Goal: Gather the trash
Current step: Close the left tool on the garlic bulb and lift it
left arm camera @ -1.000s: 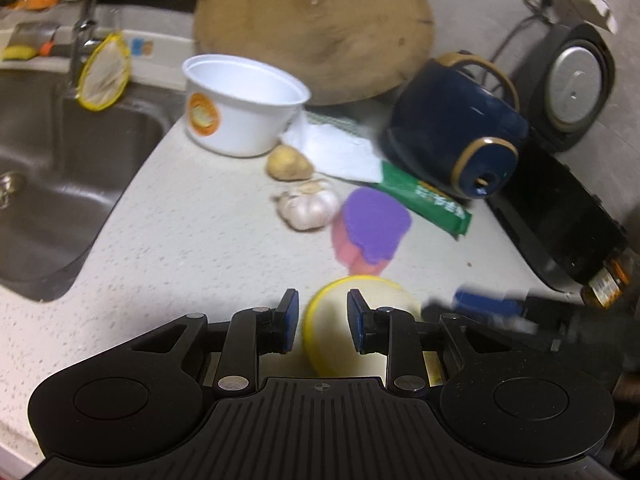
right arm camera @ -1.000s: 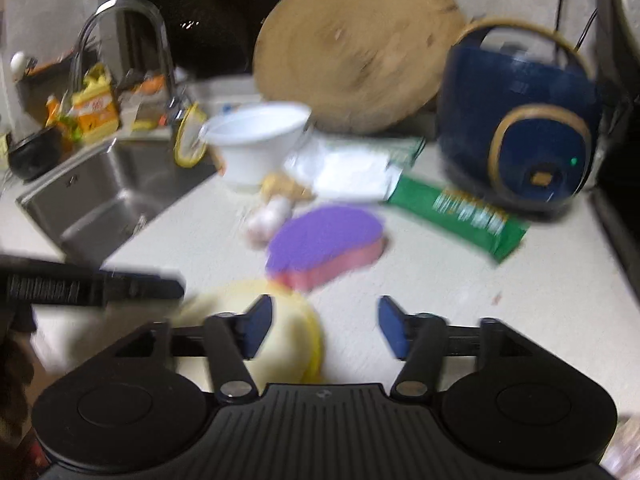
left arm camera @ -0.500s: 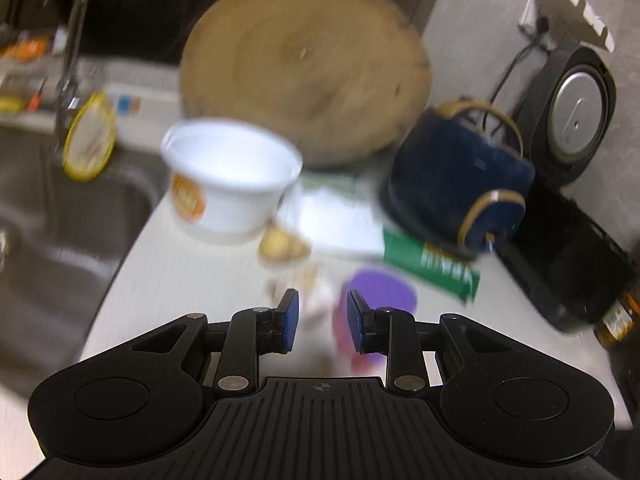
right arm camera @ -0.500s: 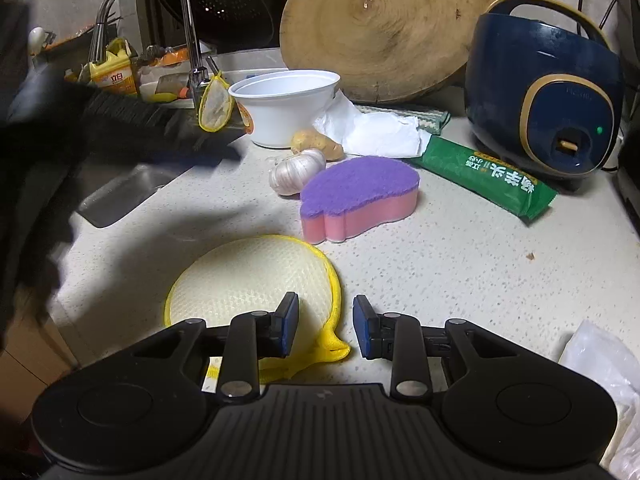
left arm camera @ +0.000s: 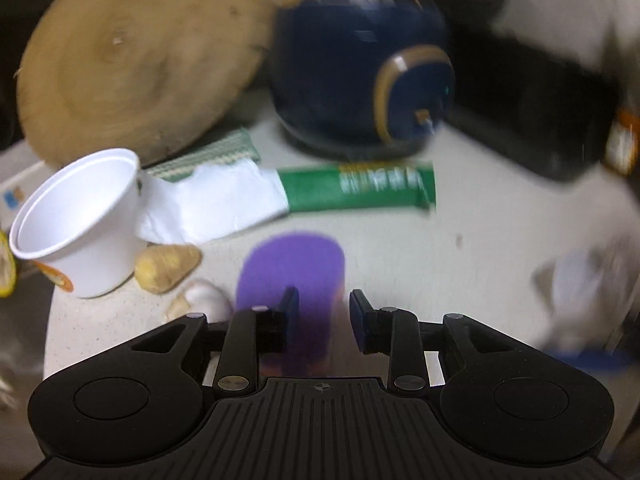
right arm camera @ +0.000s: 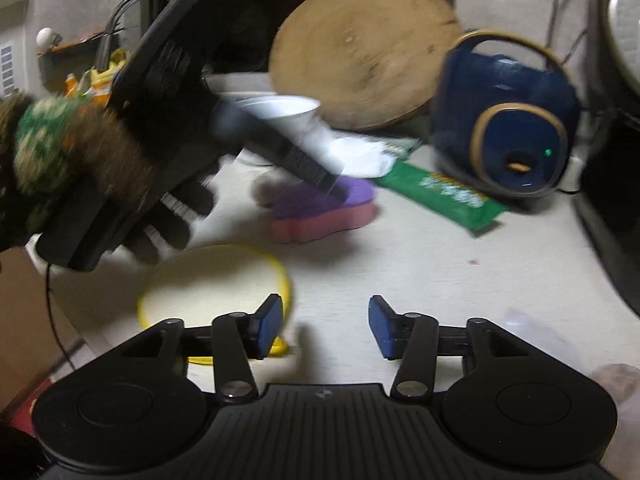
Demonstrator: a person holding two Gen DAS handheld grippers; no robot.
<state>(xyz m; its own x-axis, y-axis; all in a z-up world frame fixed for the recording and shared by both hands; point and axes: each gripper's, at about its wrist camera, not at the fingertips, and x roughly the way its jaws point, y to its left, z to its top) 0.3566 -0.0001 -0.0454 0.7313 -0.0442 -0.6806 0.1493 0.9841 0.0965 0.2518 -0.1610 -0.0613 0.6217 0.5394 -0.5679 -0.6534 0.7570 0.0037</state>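
On the pale counter a green wrapper lies in front of a blue cooker, next to crumpled white paper and a white disposable bowl. My left gripper is open and empty, hovering over a purple sponge. In the right wrist view the left gripper reaches over the sponge, and the green wrapper lies beyond. My right gripper is open and empty above the counter, beside a yellow round mat. A crumpled clear bag lies at right.
A round wooden board leans at the back beside the blue cooker. A ginger piece and a garlic bulb lie by the bowl. A black appliance stands at right. The sink tap is at left.
My left gripper has swung forward and right, from over the yellow mat to above the purple sponge. My right gripper has opened wider.
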